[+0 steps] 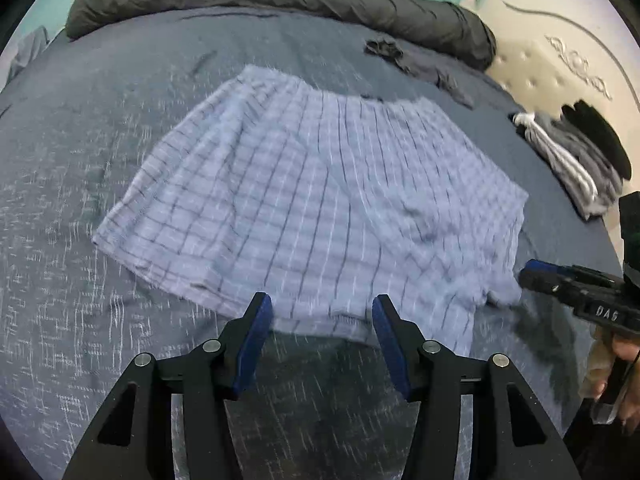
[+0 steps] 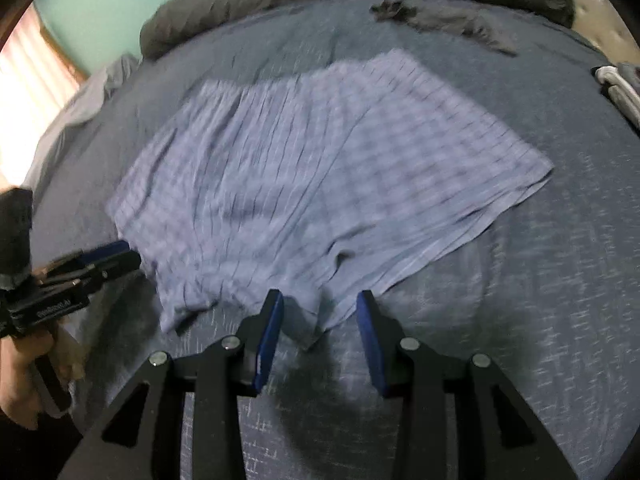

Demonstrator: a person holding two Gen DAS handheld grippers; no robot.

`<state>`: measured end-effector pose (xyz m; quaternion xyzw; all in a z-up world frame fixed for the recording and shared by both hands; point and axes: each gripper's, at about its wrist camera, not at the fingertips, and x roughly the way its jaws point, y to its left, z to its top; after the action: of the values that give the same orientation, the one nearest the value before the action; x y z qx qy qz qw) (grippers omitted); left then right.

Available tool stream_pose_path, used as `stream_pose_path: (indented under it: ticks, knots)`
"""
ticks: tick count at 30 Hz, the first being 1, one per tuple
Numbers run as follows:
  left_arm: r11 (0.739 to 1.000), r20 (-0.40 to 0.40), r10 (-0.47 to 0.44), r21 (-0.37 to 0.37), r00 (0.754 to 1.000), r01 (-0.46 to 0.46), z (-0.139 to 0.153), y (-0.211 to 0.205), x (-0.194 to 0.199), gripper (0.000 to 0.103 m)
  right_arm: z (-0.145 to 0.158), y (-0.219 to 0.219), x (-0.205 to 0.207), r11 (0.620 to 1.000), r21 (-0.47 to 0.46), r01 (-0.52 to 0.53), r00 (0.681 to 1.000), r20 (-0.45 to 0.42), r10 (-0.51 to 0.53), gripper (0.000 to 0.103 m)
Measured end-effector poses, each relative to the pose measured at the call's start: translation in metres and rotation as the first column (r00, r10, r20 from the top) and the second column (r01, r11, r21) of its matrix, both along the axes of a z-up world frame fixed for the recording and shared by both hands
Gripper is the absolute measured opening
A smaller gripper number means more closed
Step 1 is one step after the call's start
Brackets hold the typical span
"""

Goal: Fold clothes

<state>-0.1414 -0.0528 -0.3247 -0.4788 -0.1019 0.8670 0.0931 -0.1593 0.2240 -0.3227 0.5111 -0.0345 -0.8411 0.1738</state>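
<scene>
Shorts (image 1: pixel 312 184), one; two spread claws (image 1: pixel 322 312).

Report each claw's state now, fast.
Left claw: open, holding nothing, at the near hem of the plaid shorts.
Right claw: open, holding nothing, at the same hem.

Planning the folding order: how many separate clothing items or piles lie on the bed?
3: plaid shorts spread centrally, dark garment near the rolled duvet, folded pile at right edge. More may be hidden.
</scene>
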Motion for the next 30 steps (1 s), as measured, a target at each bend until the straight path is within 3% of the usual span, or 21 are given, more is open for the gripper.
stream_pose_path:
  ticks: [6, 14, 18, 20, 25, 27, 30]
  knots:
    - [0.987, 0.006, 0.154, 0.037, 0.988, -0.154, -0.002, -0.048, -0.005, 0.059, 0.013, 0.028, -0.019, 0.993, -0.092, 0.077, 0.995, -0.058, -0.083, 0.038]
    - [0.936, 0.026, 0.348, 0.048, 0.937, -0.349, -0.011, -0.119, 0.004, 0.059, -0.003, 0.041, -0.035, 0.961, -0.247, 0.122, 0.988, -0.058, -0.141, 0.039]
    - [0.935, 0.023, 0.35, 0.054, 0.936, -0.351, -0.012, -0.126, -0.002, 0.059, -0.003, 0.045, -0.037, 0.952, -0.279, 0.124, 0.987, -0.068, -0.149, 0.04]
    - [0.938, 0.018, 0.342, 0.047, 0.94, -0.342, -0.011, -0.126, -0.005, 0.059, -0.005, 0.048, -0.037, 0.95, -0.285, 0.132, 0.984, -0.076, -0.159, 0.045]
    - [0.938, 0.023, 0.34, 0.06, 0.94, -0.341, -0.016, -0.127, -0.013, 0.058, -0.018, 0.062, -0.04, 0.947, -0.264, 0.183, 0.978, -0.048, -0.202, 0.046]
    - [0.94, 0.017, 0.335, 0.058, 0.942, -0.336, -0.016, -0.123, -0.014, 0.051, -0.02, 0.07, -0.042, 0.941, -0.276, 0.198, 0.975, -0.045, -0.219, 0.046]
    - [0.944, 0.014, 0.324, 0.065, 0.946, -0.324, -0.015, -0.117, -0.016, 0.023, -0.016, 0.078, -0.042, 0.933, -0.29, 0.211, 0.968, -0.068, -0.24, 0.046]
